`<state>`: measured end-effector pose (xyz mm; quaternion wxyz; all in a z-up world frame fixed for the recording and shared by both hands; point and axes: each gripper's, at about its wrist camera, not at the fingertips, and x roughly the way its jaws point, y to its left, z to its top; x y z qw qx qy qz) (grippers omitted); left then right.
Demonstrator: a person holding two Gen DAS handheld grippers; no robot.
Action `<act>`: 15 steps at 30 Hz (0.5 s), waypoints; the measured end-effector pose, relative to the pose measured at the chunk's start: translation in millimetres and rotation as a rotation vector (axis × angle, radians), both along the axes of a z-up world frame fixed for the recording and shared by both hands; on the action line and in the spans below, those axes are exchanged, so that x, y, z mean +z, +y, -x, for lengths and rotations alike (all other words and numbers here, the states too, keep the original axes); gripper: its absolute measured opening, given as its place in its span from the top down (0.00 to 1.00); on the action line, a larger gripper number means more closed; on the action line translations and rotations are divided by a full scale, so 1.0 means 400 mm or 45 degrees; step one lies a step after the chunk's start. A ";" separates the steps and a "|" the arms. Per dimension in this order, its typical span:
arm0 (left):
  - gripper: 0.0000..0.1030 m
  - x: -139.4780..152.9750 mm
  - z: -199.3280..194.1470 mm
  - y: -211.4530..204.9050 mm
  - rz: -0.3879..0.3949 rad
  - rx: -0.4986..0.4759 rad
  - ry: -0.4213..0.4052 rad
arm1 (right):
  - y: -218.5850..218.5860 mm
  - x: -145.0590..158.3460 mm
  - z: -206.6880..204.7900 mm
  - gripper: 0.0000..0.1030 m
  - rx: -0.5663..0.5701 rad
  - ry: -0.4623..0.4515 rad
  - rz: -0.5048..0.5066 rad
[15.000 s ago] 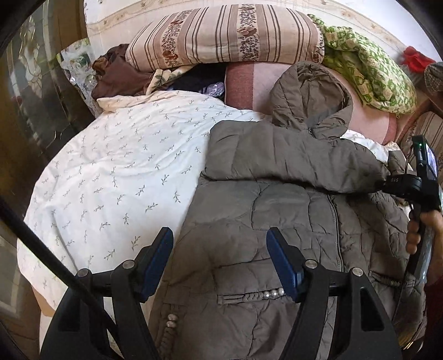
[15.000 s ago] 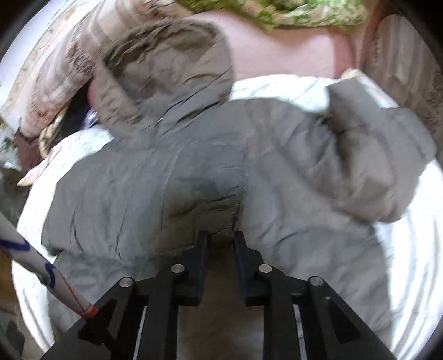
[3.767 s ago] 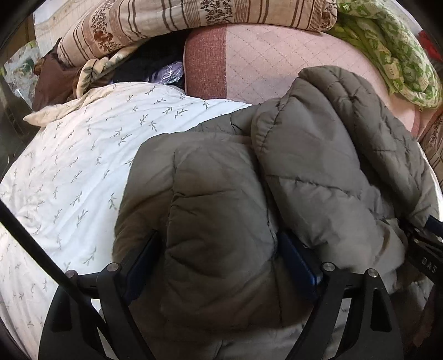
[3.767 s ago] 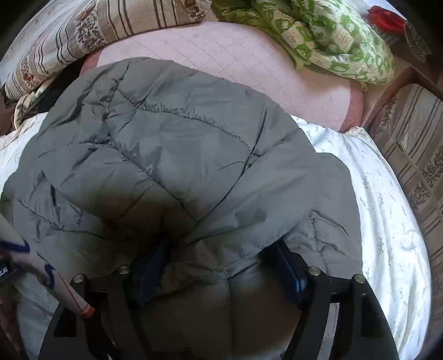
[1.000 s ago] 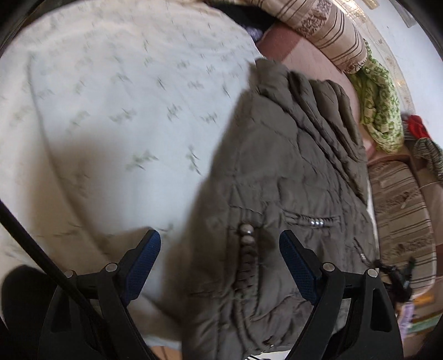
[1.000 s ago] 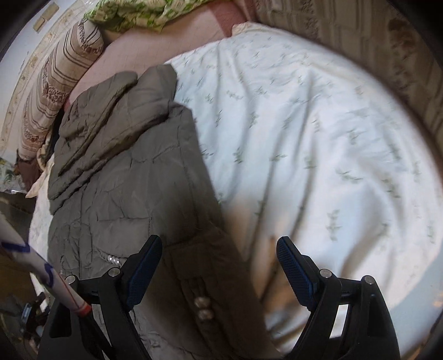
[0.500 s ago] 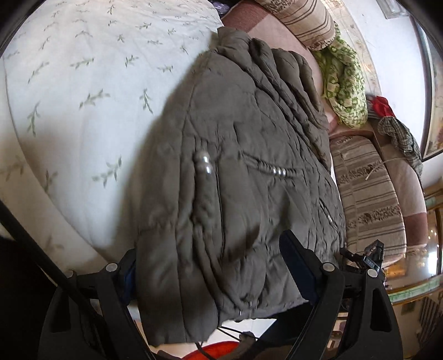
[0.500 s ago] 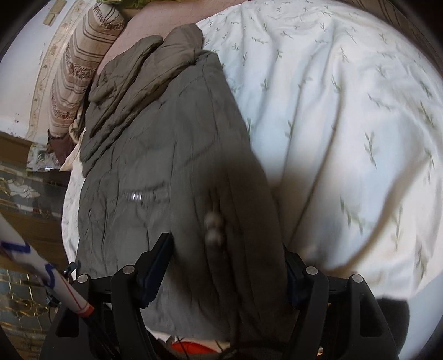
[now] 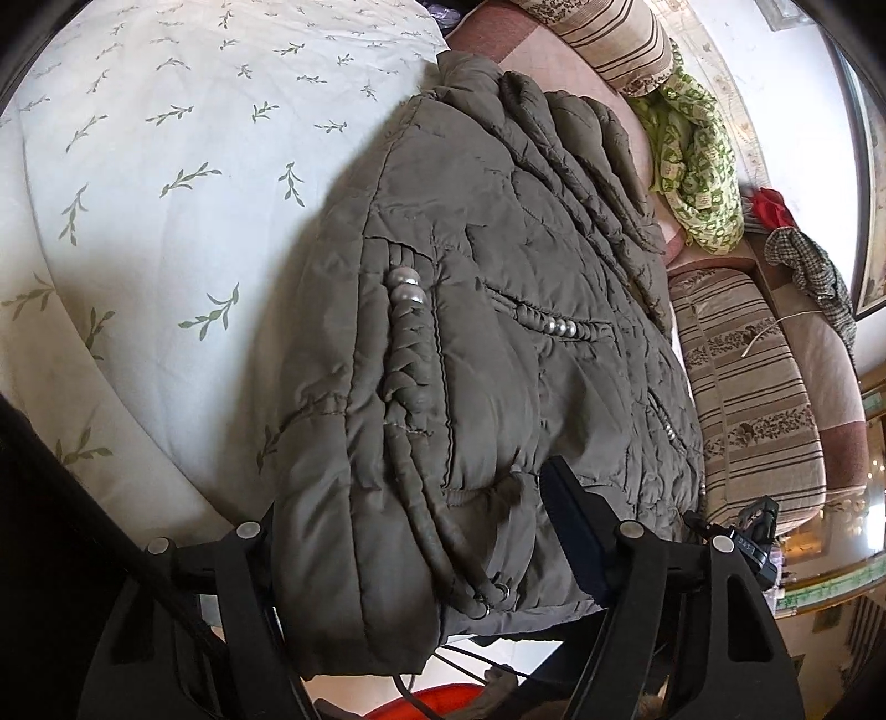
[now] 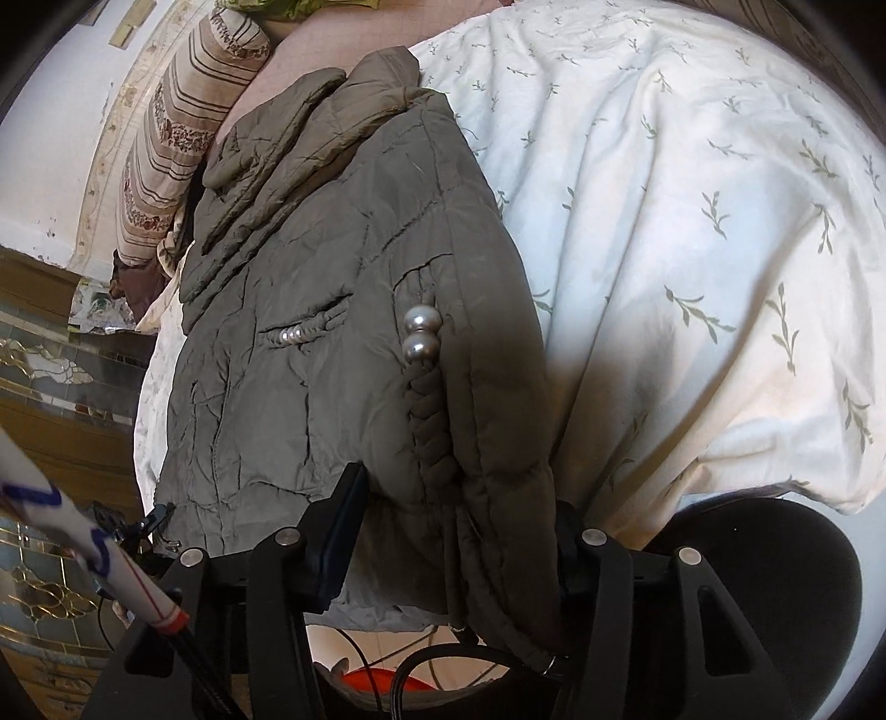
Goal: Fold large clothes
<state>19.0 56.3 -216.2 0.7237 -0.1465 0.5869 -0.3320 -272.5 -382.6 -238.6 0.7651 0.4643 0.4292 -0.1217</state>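
Both grippers have come in over the jacket's hem since a second ago, when their jaws stood wide above the bedspread beside it, and both pairs of jaws have just been closing. Now the left gripper (image 9: 412,540) has the padded hem corner bunched between its jaws, and the right gripper (image 10: 451,534) has the opposite hem corner squeezed between its own.

The jacket (image 9: 498,310) is olive-grey, quilted and puffy, with its upper part folded down into ridged layers at the far end. It lies on the white bedspread (image 9: 138,166) printed with green sprigs, its hem hanging just past the near bed edge. Braided trim runs along each pocket, ending in two pearl beads (image 10: 422,332). A drawcord with metal ends dangles at the hem. Striped pillows (image 9: 614,39) and a green patterned cloth (image 9: 698,160) lie beyond.
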 end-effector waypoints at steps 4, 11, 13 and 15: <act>0.71 0.030 0.010 -0.013 -0.094 0.003 -0.052 | 0.012 -0.004 -0.006 0.43 0.025 0.027 0.033; 0.81 0.167 0.015 -0.019 -0.068 0.022 -0.197 | 0.012 0.060 0.003 0.78 0.033 -0.030 0.037; 0.82 0.211 0.016 -0.026 -0.056 0.028 -0.243 | 0.007 0.094 0.004 0.80 0.030 -0.089 0.018; 0.82 0.254 0.016 -0.034 -0.044 0.029 -0.289 | 0.006 0.128 -0.001 0.81 0.035 -0.131 0.018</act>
